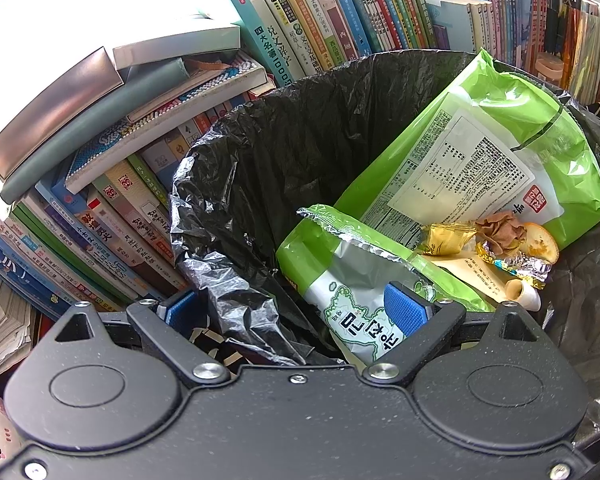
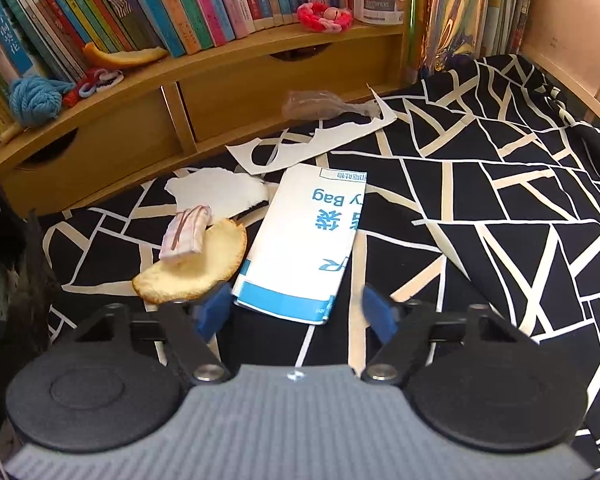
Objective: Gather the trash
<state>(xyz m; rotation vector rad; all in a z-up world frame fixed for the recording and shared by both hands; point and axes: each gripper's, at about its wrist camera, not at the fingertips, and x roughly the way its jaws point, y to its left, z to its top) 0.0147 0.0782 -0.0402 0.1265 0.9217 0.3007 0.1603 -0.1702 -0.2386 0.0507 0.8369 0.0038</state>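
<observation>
In the left wrist view a bin lined with a black bag (image 1: 300,128) holds a large green packet (image 1: 500,136), a small green and silver packet (image 1: 356,280), foil candy wrappers (image 1: 512,260) and a cracker (image 1: 540,240). My left gripper (image 1: 292,312) is open over the bin's near rim; one finger sits outside the liner and the other rests against the small packet. In the right wrist view my right gripper (image 2: 294,314) is open just short of a white and blue paper bag (image 2: 304,248) lying on the patterned cloth. A round cracker (image 2: 196,268) with a folded pink wrapper (image 2: 186,232) lies by the left finger.
Torn white paper scraps (image 2: 220,192) and a cut paper strip (image 2: 320,140) lie further back, with a crumpled clear plastic piece (image 2: 316,104). A wooden shelf with drawers (image 2: 220,80) and books bounds the cloth (image 2: 480,208). Stacked books (image 1: 120,160) crowd the bin's left side.
</observation>
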